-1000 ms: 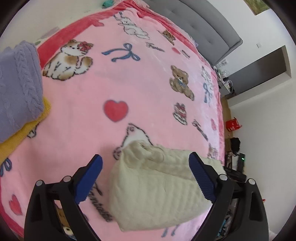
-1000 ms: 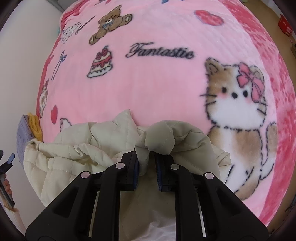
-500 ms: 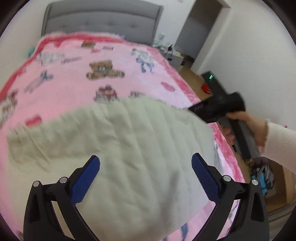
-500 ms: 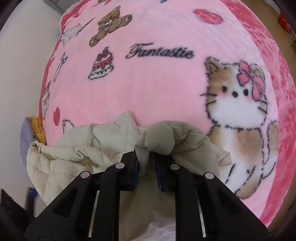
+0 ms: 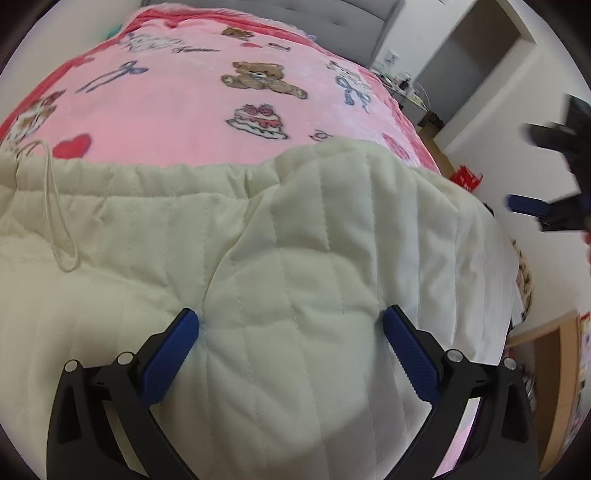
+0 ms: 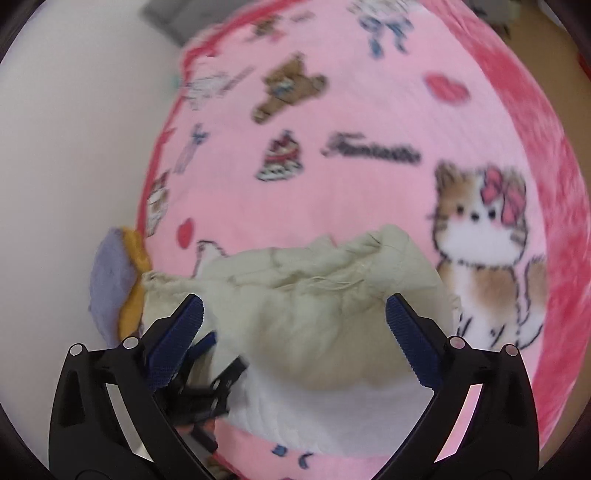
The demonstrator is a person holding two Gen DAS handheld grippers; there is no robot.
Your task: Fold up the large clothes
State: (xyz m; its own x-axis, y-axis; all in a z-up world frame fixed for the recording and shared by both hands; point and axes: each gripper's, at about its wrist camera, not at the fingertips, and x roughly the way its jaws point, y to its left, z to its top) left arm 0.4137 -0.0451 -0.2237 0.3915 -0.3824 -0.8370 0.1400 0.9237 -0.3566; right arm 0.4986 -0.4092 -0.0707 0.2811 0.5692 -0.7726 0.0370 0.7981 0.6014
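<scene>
Left gripper (image 5: 290, 325): its fingers are standing wide apart, having just been opening a little further; the cream quilted garment (image 5: 280, 258) is lying between and under them, and nothing is being pinched.
Right gripper (image 6: 293, 314): its jaws have just been springing open from a near-closed pinch; the fingers are now spread wide, with the crumpled upper edge of the garment (image 6: 314, 295) showing between them, and no pad is seen pressing on it.
Garment: it is resting in a soft heap at the near edge of the pink blanket (image 5: 177, 110), with a drawstring (image 5: 59, 221) looping over its left part in the left wrist view.
Key relation: the cloth is lying straight ahead of and below both pairs of fingers; its long axis seems to be running across the left gripper's line. The left gripper looks nearer, sitting almost on the quilting, while the right one is hanging above it.
Beyond: a lavender and yellow stack (image 6: 118, 288) is sitting at the blanket's left edge.
Farthest: a grey headboard (image 5: 332, 26) is closing off the bed.
</scene>
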